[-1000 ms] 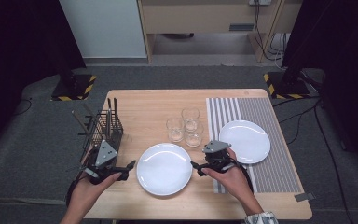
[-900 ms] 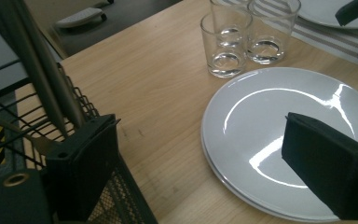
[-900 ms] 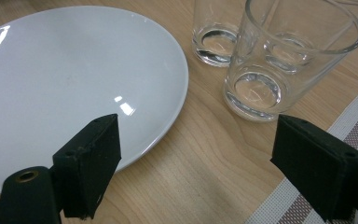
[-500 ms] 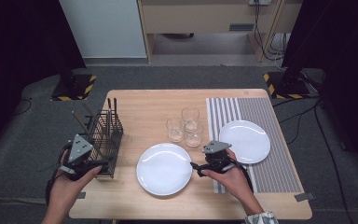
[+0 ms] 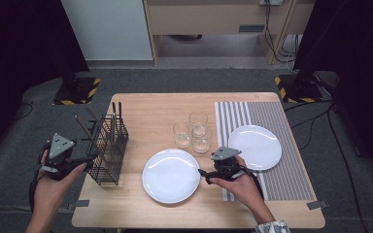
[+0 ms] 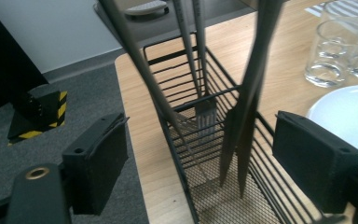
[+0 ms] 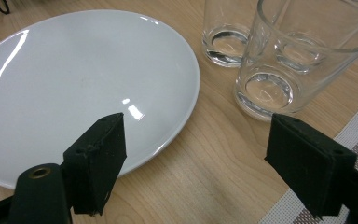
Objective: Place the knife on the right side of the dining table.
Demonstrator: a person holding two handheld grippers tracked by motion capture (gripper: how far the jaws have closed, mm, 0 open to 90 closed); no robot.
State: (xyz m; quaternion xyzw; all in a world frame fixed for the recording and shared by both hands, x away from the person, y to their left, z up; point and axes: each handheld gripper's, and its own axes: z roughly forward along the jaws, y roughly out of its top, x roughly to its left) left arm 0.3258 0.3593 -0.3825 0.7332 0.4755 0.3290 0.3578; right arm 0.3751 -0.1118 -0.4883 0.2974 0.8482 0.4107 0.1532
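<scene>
High view: left gripper [image 5: 88, 158] jaws spread, empty, at nine o'clock of wire rack [image 5: 108, 145]; right gripper [image 5: 205, 174] likewise agape, at three o'clock of white plate [image 5: 170, 175].

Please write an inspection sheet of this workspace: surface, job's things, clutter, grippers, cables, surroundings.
Surface: wooden table, with a striped mat on its right part.
Job's things: black wire basket at the left edge holding upright cutlery; white plate at front centre.
Clutter: three glasses grouped mid-table; second white plate on the mat.
Grippers: left gripper open, facing the basket; right gripper open, by the front plate's right rim.
Cables: some on the floor at right.
Surroundings: grey carpet, black-yellow bases, wooden cabinet behind.
</scene>
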